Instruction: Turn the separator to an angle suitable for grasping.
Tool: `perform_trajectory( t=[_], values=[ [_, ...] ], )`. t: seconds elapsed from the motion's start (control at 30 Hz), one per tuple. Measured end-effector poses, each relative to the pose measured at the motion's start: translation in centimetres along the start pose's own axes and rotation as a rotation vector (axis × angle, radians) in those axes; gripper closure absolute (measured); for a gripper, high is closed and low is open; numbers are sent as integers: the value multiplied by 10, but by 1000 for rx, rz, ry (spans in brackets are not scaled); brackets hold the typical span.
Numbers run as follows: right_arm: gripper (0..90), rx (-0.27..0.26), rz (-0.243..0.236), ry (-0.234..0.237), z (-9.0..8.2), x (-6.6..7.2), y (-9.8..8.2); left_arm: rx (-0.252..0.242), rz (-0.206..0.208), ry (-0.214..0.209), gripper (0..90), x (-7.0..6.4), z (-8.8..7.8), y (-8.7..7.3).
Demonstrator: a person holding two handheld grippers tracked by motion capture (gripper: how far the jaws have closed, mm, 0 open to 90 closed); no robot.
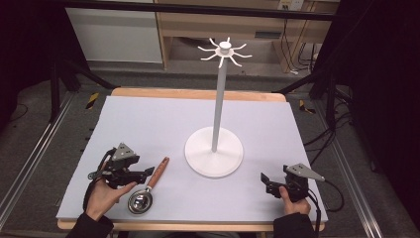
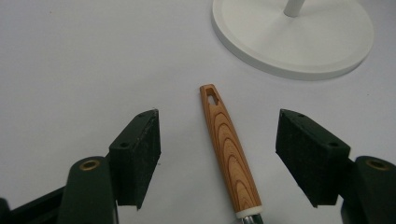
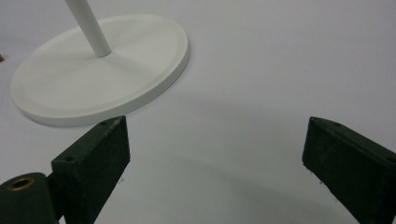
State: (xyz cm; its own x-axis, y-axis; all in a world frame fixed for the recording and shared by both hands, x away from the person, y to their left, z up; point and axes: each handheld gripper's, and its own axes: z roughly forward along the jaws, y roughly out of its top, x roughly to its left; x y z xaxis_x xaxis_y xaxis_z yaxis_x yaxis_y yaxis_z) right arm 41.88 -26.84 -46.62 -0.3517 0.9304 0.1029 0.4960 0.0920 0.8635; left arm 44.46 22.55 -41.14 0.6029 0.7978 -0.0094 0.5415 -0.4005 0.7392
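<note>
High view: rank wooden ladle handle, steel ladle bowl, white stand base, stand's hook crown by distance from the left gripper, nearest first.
From the left gripper:
1. Wooden ladle handle, just right of its open jaws.
2. Round steel ladle bowl, below the jaws, toward the table's near edge.
3. Round white stand base, farther right, mid-table.
4. White hook crown, atop the pole, farthest.

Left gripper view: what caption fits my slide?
Open left gripper straddles the wooden ladle handle near the white stand base.

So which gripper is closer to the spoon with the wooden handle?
Left. The left gripper has its open jaws on either side of the spoon's handle without touching it; the right gripper is far across the table.
</note>
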Motion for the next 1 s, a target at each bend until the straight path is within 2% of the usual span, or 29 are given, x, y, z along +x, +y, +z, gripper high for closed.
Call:
perform_trajectory(
  t=[0.1, 0.23, 0.33, 0.43, 0.7, 0.83, 1.0],
  values=[
    [80, 4, -2, 1, 0, 0, 0, 1, 16, -6, 305, -1, 3, 5],
    [80, 6, -5, 2, 1, 0, 0, 3, 10, -12, 303, -2, 7, 12],
    [80, 7, -4, 5, 0, 0, 0, 21, 31, -3, 301, -5, 11, 15],
    [80, 9, -5, 7, 1, 0, 0, 29, 28, 7, 316, -7, 16, 13],
    [80, 20, -4, 16, 1, 1, -1, 116, 32, 0, 339, -8, 32, 4],
    [80, 25, -10, 20, 2, 1, -1, 142, 12, -10, 366, -9, 41, 1],
    [80, 31, -12, 22, 3, 1, -1, 185, 29, -10, 408, -13, 48, 0]
  ],
)
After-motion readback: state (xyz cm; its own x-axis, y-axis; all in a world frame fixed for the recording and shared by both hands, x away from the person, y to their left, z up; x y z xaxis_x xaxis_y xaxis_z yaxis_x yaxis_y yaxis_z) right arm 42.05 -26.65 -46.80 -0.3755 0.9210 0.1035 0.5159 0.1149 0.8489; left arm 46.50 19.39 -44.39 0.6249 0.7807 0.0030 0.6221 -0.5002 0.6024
